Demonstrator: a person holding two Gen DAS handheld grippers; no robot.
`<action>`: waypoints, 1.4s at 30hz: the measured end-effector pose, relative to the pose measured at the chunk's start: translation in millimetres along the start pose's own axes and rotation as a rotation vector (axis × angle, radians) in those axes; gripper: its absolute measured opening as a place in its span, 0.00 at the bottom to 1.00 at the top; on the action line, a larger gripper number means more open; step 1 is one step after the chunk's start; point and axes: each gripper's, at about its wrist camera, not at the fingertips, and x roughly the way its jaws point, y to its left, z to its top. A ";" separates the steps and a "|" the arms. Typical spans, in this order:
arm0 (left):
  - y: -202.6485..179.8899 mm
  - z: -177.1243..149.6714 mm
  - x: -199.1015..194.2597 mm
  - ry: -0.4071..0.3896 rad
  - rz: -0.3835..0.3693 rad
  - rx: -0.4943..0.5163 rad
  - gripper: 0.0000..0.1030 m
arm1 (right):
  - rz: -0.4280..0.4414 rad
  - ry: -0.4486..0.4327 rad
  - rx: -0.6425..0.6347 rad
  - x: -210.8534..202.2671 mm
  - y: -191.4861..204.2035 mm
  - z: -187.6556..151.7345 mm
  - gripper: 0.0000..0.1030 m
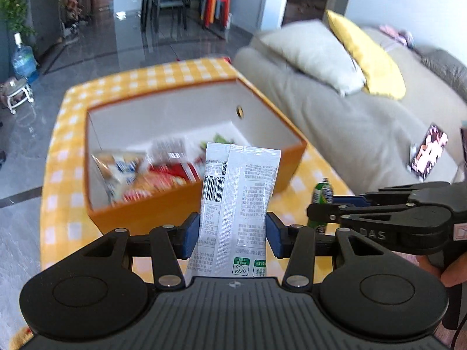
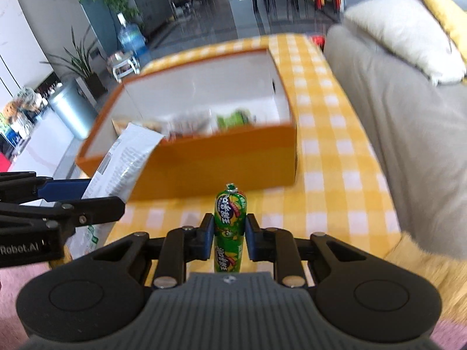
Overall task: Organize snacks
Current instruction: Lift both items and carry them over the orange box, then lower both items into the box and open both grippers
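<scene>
My left gripper (image 1: 232, 234) is shut on a white snack packet (image 1: 238, 201), back side with barcode facing me, held upright in front of an open orange box (image 1: 181, 204). The box holds several snack packs (image 1: 146, 178). My right gripper (image 2: 227, 237) is shut on a green sausage-shaped snack (image 2: 229, 227), held upright before the same orange box (image 2: 219, 163). The right gripper also shows at the right of the left wrist view (image 1: 324, 207) with the green snack (image 1: 321, 195). The white packet also shows at the left of the right wrist view (image 2: 125, 160).
The box stands on a table with a yellow checked cloth (image 1: 73, 134), also in the right wrist view (image 2: 329, 160). A grey sofa (image 1: 364, 134) with white and yellow cushions lies to the right. Tiled floor, a water bottle (image 1: 23, 61) and chairs lie beyond.
</scene>
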 end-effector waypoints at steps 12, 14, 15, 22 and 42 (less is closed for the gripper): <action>17.9 54.5 4.8 -0.069 0.070 -0.014 0.53 | -0.036 -0.164 -0.134 -26.3 18.7 64.0 0.18; 17.9 62.6 10.7 -0.065 0.079 -0.009 0.53 | -0.045 -0.178 -0.157 -22.9 20.8 73.9 0.18; 18.3 66.3 14.7 -0.061 0.083 -0.006 0.53 | -0.049 -0.181 -0.166 -19.9 21.4 78.8 0.18; 28.5 79.3 49.2 -0.005 0.097 -0.044 0.53 | -0.084 -0.172 -0.224 10.3 20.6 107.7 0.18; 50.8 92.2 157.6 0.202 0.149 -0.069 0.53 | -0.190 0.032 -0.364 130.8 14.6 127.5 0.18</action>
